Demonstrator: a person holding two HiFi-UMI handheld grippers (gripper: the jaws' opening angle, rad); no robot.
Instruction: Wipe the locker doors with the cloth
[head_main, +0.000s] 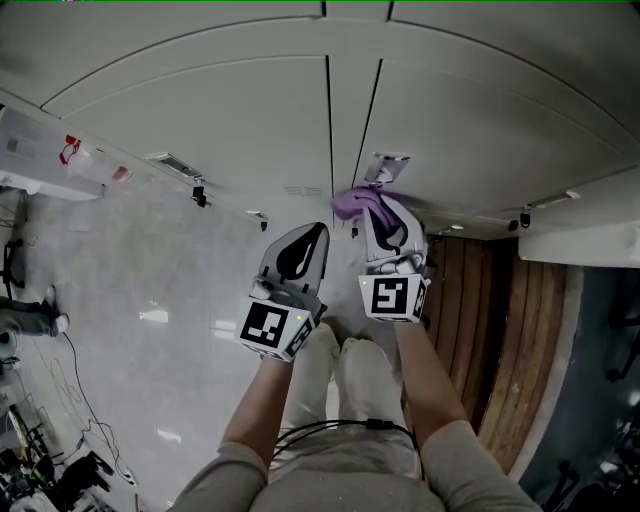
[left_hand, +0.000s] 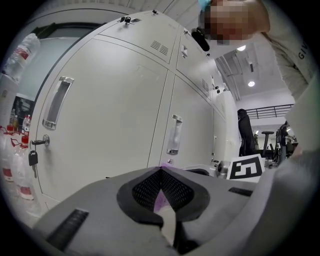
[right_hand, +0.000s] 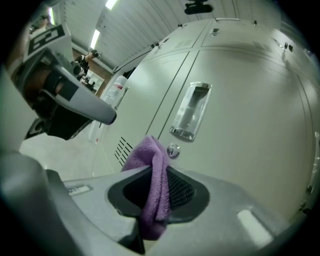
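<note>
Right gripper (right_hand: 156, 172) clamped on cloth (right_hand: 149, 152), left gripper (left_hand: 161, 171) closed, empty: press cloth flat on door (right_hand: 245, 150) below handle (right_hand: 191, 112), wipe overlapping strokes out to door edges.

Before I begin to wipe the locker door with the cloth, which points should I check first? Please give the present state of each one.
1. Cloth gripped by the right gripper: ok, jaws shut on it.
2. Cloth reaches past the tips: ok, a fold stands above them.
3. Cloth touches the locker door: cannot tell.
4. Left gripper free: ok, shut, holding nothing.
5. Path clear of the handle and lock: not ok, both sit just beyond the cloth and may snag it.
</note>
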